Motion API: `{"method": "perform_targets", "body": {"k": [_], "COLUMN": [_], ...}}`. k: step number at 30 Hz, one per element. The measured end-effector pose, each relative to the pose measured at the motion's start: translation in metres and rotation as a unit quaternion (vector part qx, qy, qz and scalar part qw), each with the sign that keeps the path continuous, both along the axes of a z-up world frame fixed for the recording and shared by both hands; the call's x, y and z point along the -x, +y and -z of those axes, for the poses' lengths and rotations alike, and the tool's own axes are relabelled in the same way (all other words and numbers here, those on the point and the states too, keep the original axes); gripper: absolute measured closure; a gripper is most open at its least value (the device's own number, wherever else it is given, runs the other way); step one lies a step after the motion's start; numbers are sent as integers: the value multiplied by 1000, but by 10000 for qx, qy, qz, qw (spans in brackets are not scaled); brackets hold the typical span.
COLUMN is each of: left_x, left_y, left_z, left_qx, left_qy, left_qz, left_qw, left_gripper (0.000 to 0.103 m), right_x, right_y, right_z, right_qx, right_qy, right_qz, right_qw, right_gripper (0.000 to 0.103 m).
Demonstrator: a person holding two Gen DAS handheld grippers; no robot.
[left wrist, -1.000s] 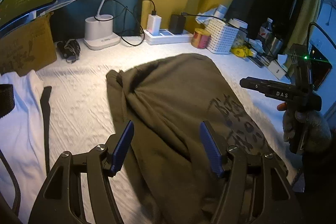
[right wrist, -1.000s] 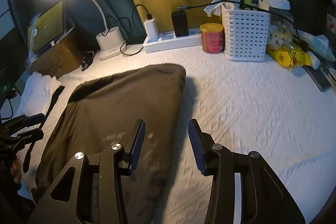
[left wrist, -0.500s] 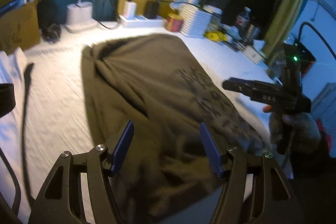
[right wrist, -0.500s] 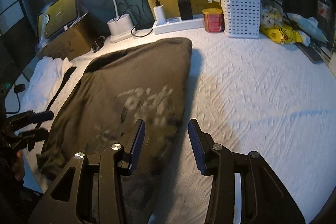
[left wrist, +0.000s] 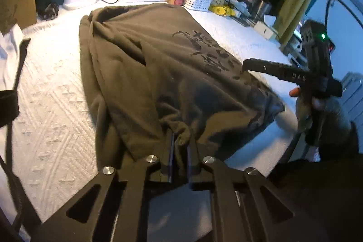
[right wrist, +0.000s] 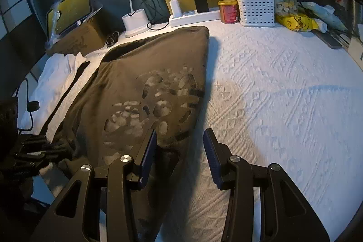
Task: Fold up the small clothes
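An olive-green printed shirt point(left wrist: 158, 65) lies lengthwise on the white textured cover point(left wrist: 52, 101); it also shows in the right wrist view point(right wrist: 145, 92). My left gripper point(left wrist: 180, 142) is shut on a bunched bit of the shirt's near edge. My right gripper point(right wrist: 179, 144) is open, with its left finger over the shirt's near right corner and its right finger over bare cover. In the left wrist view the right gripper point(left wrist: 247, 64) hovers by the shirt's right edge.
A white garment point(right wrist: 54, 78) with a black strap lies left of the shirt. Along the back stand a lamp base point(right wrist: 135, 22), a power strip point(right wrist: 195, 16), a red tin point(right wrist: 229, 12), a white basket point(right wrist: 256, 5) and yellow packets point(right wrist: 295, 22). The table's near edge point(left wrist: 256, 146) is close.
My left gripper has moved down to the shirt's near edge and shut on it. My right gripper has opened wider and come lower over the shirt's near right corner.
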State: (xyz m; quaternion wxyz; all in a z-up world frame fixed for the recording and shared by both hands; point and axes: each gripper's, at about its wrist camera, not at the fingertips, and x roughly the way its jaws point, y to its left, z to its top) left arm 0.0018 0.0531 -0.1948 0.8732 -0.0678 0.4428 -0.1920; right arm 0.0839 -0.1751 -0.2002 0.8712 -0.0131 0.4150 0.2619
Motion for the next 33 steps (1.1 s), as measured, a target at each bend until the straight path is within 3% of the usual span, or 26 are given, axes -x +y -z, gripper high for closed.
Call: {"method": "perform_targets", "body": {"k": [7, 20, 21, 25, 28, 30, 33], "left_x": [25, 28, 28, 27, 28, 31, 36], "left_y": [21, 23, 22, 21, 19, 17, 22], "left_z": [-31, 0, 0, 2, 1, -1, -11], "left_qx": [-210, -337, -344, -320, -327, -332, -355], "left_qy": [-398, -23, -16, 43, 62, 49, -243], "left_qz": [-197, -290, -284, -340, -342, -296, -674], "left_qw": [9988, 9990, 9990, 9989, 9989, 9990, 9968], "left_gripper": [97, 95, 94, 92, 82, 58, 52], "right_x": [15, 62, 67, 78, 78, 81, 85], "right_y": [3, 2, 5, 12, 5, -1, -10], "right_z": [8, 20, 21, 22, 20, 18, 17], "right_qx": [90, 123, 173, 280, 212, 289, 342], "right_qy": [-3, 21, -39, -140, -128, -158, -111], "right_qz": [-31, -261, -312, -445, -427, -315, -214], "right_qw": [10000, 9996, 9994, 9985, 9988, 9990, 9991], "right_gripper": [57, 58, 60, 84, 91, 94, 94]}}
